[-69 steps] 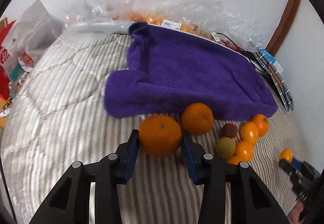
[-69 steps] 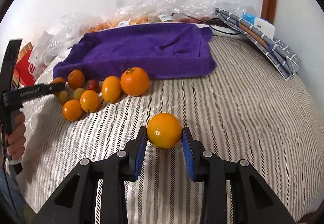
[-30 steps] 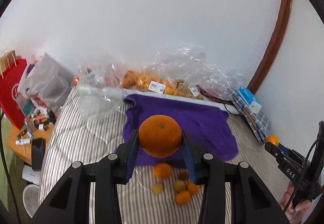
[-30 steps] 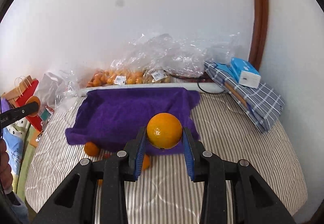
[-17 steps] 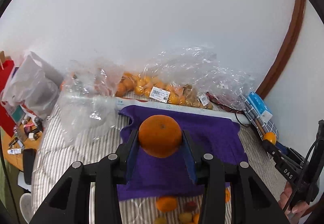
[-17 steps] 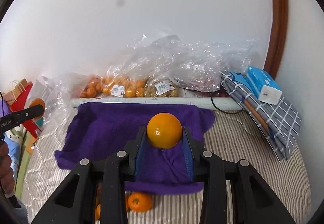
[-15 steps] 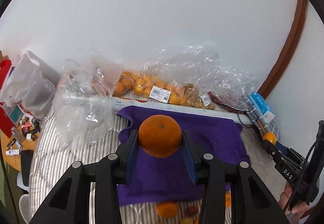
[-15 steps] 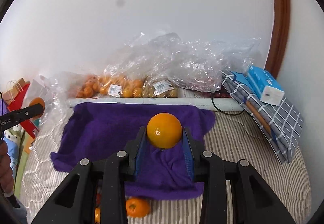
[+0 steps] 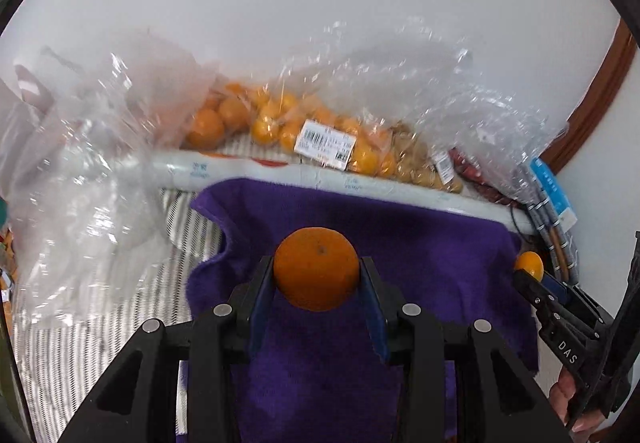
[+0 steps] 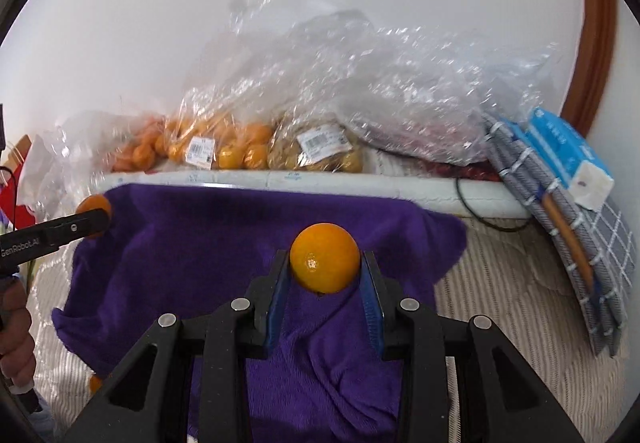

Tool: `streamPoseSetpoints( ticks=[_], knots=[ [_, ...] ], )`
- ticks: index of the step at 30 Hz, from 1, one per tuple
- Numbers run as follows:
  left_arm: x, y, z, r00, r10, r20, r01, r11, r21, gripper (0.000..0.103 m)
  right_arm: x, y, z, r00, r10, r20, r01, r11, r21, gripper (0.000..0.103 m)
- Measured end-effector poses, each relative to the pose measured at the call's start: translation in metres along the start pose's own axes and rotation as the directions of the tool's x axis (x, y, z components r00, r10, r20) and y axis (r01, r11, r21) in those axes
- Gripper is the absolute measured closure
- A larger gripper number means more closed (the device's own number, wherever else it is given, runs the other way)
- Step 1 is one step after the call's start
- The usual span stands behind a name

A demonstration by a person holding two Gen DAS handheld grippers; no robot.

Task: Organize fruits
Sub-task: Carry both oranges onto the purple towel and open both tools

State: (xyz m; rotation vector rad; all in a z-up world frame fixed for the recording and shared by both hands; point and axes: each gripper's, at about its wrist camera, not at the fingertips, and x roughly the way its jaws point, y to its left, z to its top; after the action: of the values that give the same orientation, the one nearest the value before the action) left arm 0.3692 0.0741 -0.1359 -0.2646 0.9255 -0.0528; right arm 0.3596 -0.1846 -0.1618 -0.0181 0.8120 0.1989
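Now both grippers hang lower and closer over the fuzzy purple towel (image 9: pixel 420 243) than a second ago. The left gripper (image 9: pixel 317 285) pinches a dimpled mandarin (image 9: pixel 316 269); the right gripper (image 10: pixel 325 275) clamps a glossy round orange (image 10: pixel 325 258).

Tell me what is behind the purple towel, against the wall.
Behind the purple towel lies a white roll. Past it, clear plastic bags hold small oranges and brownish fruit. The crumpled plastic hides whatever else is in there.
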Motion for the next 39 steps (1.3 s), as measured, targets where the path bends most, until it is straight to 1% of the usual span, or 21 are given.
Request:
streamPoseSetpoints(
  ticks=[3,8,14,21,26,28,30,32,34,35,39],
  knots=[
    [0.012,0.0,-0.003,1.0,0.009,-0.022,-0.009,1.0,0.005,0.064,0.017,0.002,-0.006,1.0,0.005,-0.029,-0.006,1.0,-0.008,0.069],
    [0.024,0.0,-0.01,0.998,0.025,-0.051,-0.024,1.0,0.014,0.064,0.032,0.0,-0.012,0.998,0.013,-0.068,-0.013,1.0,0.001,0.069],
    [0.031,0.0,-0.016,0.997,0.041,-0.064,-0.04,0.999,0.023,0.064,0.038,-0.002,-0.015,0.996,0.024,-0.085,-0.023,1.0,0.013,0.069],
    [0.04,-0.004,-0.019,0.995,0.044,-0.089,-0.041,0.998,0.04,0.063,0.045,-0.003,-0.016,0.994,0.028,-0.109,-0.025,0.999,0.022,0.068],
    [0.046,-0.005,-0.021,0.993,0.053,-0.107,-0.048,0.998,0.048,0.063,0.046,-0.001,-0.019,0.994,0.029,-0.108,-0.028,1.0,0.015,0.068],
    [0.046,-0.005,-0.022,0.992,0.06,-0.113,-0.054,0.997,0.051,0.063,0.045,0.0,-0.019,0.994,0.033,-0.103,-0.032,0.999,0.012,0.063],
    [0.047,-0.006,-0.022,0.991,0.067,-0.114,-0.061,0.997,0.055,0.063,0.042,-0.001,-0.018,0.995,0.036,-0.096,-0.035,0.999,0.015,0.044],
    [0.045,-0.007,-0.021,0.991,0.073,-0.11,-0.067,0.996,0.057,0.062,0.035,-0.002,-0.016,0.996,0.037,-0.076,-0.035,0.999,0.017,0.041],
    [0.041,-0.009,-0.019,0.992,0.08,-0.097,-0.074,0.995,0.064,0.055,0.026,-0.002,-0.013,0.998,0.026,-0.061,-0.025,1.0,0.013,0.038],
    [0.036,-0.011,-0.017,0.993,0.086,-0.082,-0.081,0.994,0.068,0.05,0.02,-0.001,-0.011,0.999,0.015,-0.052,-0.014,1.0,0.01,0.035],
    [0.012,-0.017,-0.01,0.996,0.089,-0.028,-0.086,0.993,0.084,0.046,-0.009,0.001,-0.005,0.999,-0.042,0.002,0.041,0.999,0.032,0.034]
  ],
)
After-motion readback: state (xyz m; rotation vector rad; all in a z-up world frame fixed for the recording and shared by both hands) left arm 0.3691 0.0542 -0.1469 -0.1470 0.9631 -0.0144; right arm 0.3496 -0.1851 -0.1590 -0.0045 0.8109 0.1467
